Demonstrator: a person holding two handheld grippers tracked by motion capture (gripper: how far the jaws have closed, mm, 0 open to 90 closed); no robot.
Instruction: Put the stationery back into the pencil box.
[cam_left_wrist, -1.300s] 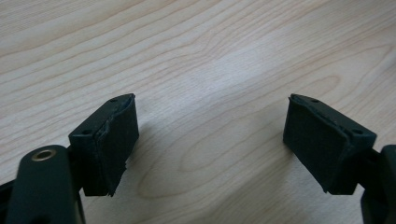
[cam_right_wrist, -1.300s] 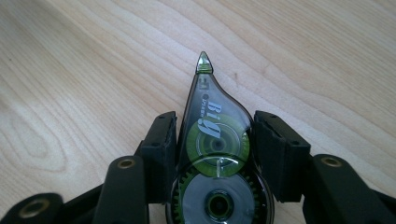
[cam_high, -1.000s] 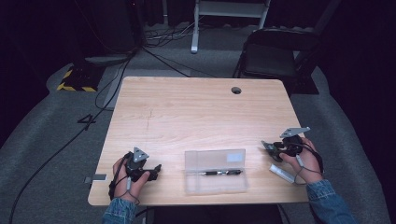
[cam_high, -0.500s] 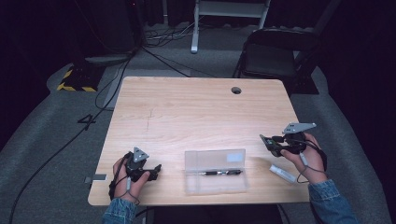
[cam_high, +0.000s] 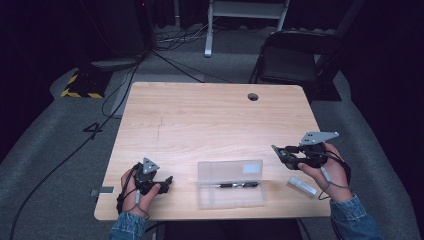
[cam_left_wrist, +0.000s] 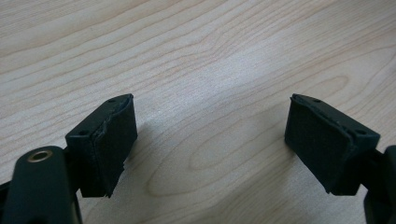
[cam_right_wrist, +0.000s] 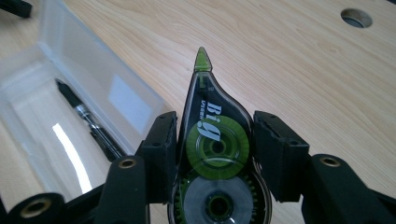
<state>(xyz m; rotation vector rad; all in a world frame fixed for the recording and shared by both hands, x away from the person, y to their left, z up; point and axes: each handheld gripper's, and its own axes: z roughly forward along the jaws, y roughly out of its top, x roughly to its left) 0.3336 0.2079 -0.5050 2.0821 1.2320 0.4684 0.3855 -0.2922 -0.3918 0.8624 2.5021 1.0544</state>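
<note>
while clamped in the right hand-held gripper (cam_right_wrist: 212, 158), the correction tape (cam_right_wrist: 212, 140) points straight ahead

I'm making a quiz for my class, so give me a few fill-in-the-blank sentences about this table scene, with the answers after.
1. The right gripper is shut on a ____ correction tape dispenser.
2. Inside the open clear plastic case lies a ____.
3. The left gripper has its jaws ____, with nothing between them.
4. Near the far edge of the wooden table is a round ____.

Missing words: green; pen; open; hole
</note>
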